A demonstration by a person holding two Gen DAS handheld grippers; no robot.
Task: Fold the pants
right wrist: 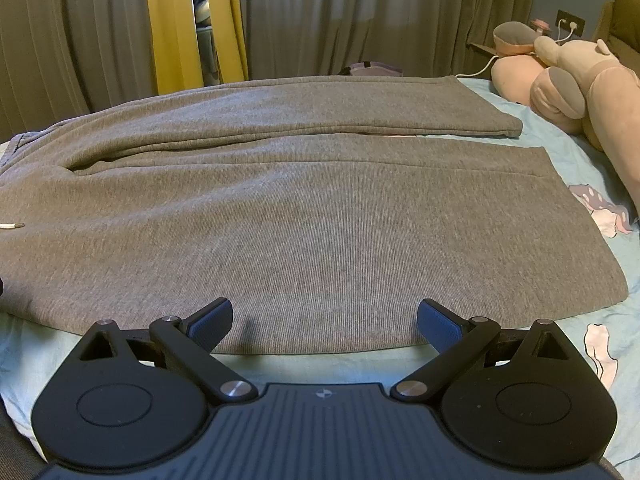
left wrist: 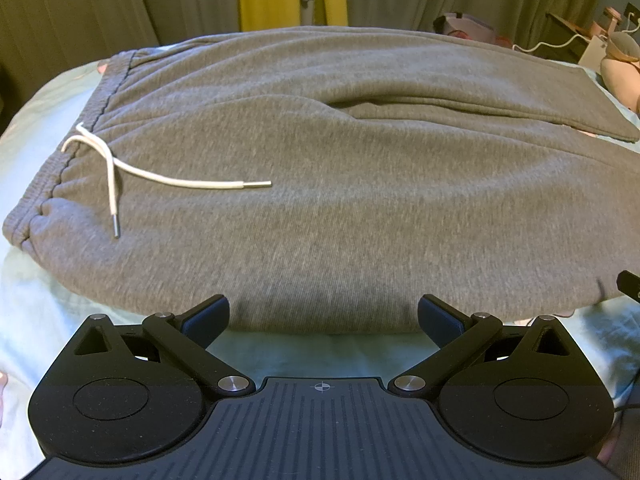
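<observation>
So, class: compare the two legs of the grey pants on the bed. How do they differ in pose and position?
The near leg lies closest to both grippers, its side edge just ahead of the open fingers; the far leg lies beyond it, toward the curtains. The near leg's top looks smooth, while the far leg shows long creases near the crotch. A narrow gap opens between them toward the hems. Both are grey and lie flat on the bedsheet.

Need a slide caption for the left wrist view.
Open left gripper at near edge of grey pants laid flat on bed, drawstring loose.
</observation>
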